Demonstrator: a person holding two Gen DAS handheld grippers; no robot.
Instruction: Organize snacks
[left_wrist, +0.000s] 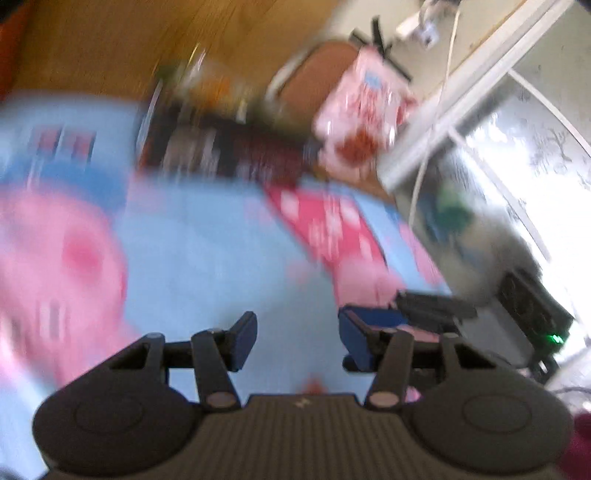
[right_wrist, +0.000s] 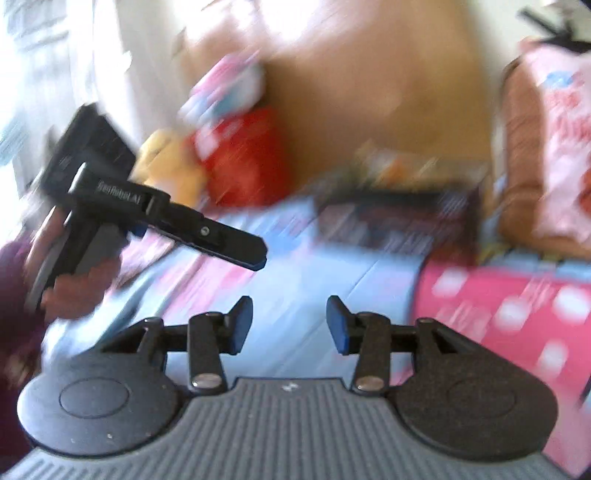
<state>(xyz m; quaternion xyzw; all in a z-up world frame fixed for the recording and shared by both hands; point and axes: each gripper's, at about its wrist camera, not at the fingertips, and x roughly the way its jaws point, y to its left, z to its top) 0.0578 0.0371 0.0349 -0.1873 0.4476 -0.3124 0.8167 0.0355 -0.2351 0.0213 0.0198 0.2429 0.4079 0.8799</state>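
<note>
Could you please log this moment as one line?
left gripper: open, empty | right gripper: open, empty | pink snack bag: untouched | view: blurred

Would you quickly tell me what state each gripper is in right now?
Left gripper: open, nothing between its fingers.
Right gripper: open, nothing between its fingers.

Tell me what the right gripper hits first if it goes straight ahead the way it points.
Probably the light blue cartoon-print cloth: the open right gripper points at it. Beyond lies a dark snack box. Motion blur makes depth uncertain.
</note>
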